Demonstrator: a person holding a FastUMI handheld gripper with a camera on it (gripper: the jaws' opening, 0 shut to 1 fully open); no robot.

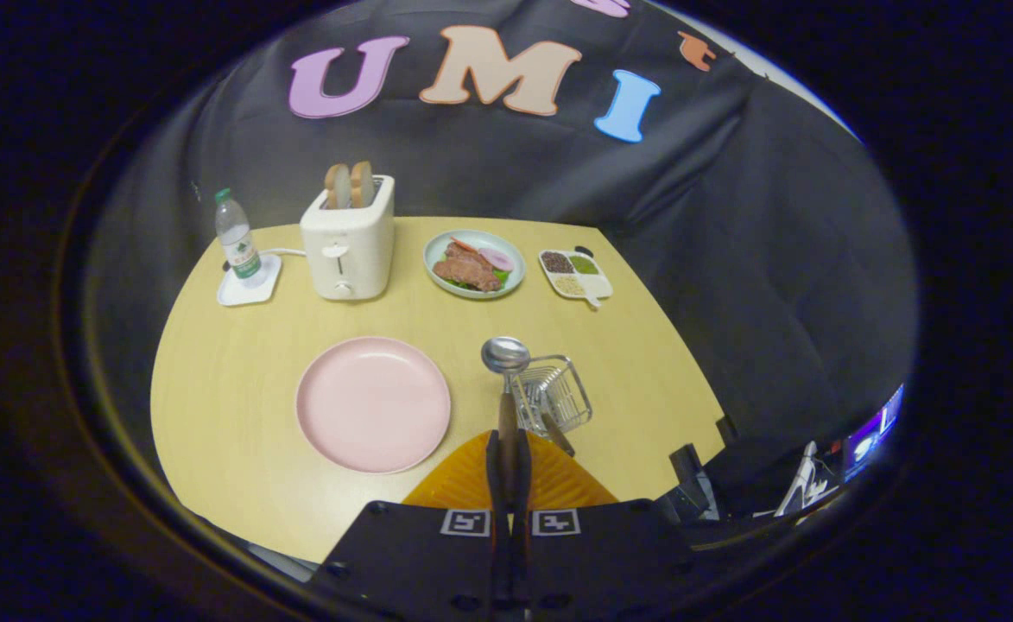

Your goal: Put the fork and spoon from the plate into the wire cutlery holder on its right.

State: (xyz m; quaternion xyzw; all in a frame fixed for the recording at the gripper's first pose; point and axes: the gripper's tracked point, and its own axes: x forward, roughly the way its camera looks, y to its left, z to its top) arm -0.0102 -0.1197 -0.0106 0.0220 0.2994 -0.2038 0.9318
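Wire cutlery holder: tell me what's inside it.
The wire cutlery holder holds a dark-handled utensil leaning out toward the tongs; its head is hidden among the wires, so I can't confirm it's the fork. The spoon, clamped in the tongs, hangs beside it.

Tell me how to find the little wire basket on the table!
Start at the big pink plate near the front of the yellow table. Just to its right sits the wire cutlery holder. It is the only see-through thing made of thin metal wires, and the spoon, pinched in the shut tool, hangs beside it.
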